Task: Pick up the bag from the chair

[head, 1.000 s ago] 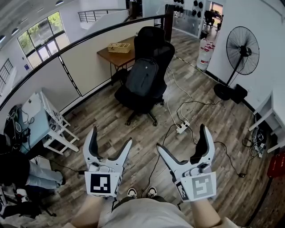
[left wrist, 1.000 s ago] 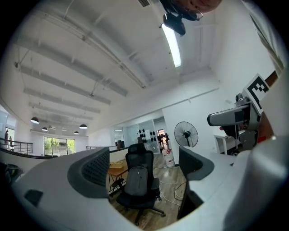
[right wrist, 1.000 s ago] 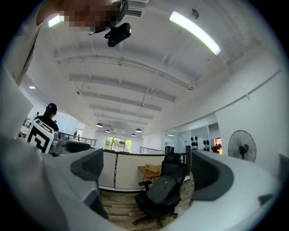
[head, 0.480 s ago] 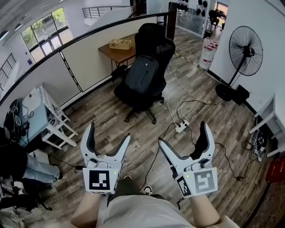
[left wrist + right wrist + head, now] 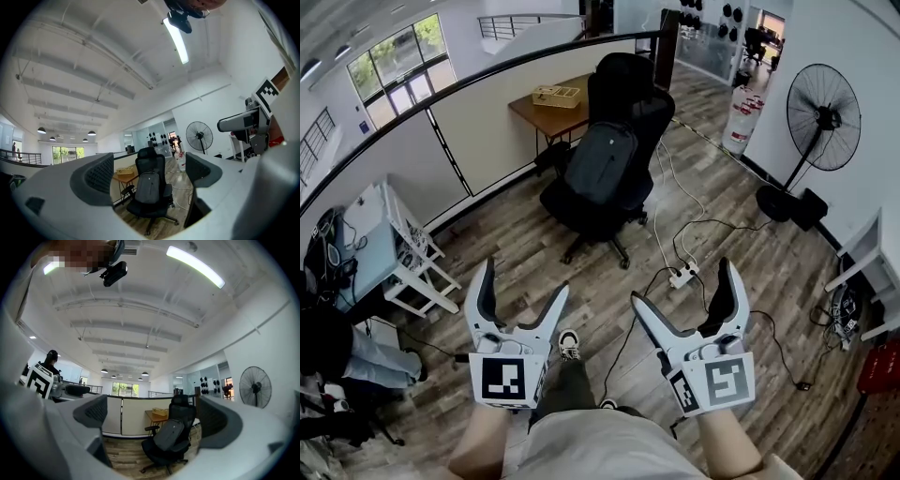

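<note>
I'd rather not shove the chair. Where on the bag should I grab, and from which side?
Best take the bag at its top edge, from the front and above. It leans upright against the chair backrest, so its rear is blocked and its broad front panel gives nothing to pinch.

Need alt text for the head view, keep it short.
A dark grey backpack leans against the backrest of a black office chair, ahead of the person. In the foreground the left gripper and right gripper are held out, jaws apart and empty, well short of the chair. A standing fan is at right.
</note>
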Tool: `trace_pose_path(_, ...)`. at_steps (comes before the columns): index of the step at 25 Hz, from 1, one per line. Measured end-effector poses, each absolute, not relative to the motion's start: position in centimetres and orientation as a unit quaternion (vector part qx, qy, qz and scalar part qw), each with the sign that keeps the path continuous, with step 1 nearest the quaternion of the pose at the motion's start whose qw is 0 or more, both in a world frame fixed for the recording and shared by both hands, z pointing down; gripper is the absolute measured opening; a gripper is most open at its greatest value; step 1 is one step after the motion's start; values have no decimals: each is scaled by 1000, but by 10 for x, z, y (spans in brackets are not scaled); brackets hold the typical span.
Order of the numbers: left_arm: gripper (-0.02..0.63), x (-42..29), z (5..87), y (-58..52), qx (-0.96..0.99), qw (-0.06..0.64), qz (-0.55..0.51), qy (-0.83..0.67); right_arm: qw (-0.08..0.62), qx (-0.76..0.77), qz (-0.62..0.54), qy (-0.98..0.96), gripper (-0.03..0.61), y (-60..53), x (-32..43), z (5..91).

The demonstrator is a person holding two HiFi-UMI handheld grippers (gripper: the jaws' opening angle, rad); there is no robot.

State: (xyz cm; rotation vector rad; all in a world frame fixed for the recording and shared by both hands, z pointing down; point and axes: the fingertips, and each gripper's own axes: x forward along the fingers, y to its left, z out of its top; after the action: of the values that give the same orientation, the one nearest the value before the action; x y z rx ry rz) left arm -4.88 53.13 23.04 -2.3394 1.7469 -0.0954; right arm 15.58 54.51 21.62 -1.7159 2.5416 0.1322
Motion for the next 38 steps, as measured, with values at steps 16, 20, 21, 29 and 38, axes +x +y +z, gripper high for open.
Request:
trace_pose_path(16, 454, -113, 255, 349, -808, 88, -48, 580, 7, -583, 32, 812, 600, 366, 107, 235)
trace_pose_path(20, 454, -140, 250, 293, -810, 87, -47, 578, -3, -594, 31, 804, 600, 314, 87, 232)
trace_pose_path(21, 454, -148, 249, 278, -810, 88, -44, 578, -7, -596, 32, 802, 600, 299, 82, 232)
trace_pose_path(29, 454, -203, 251, 171, -815, 80, -43, 572, -14, -607, 30, 794, 600, 192, 33, 236)
trace_pose_path(38, 453, -227, 260, 93, -818, 79, -57, 567, -37, -619, 17, 785, 600, 121, 28, 254)
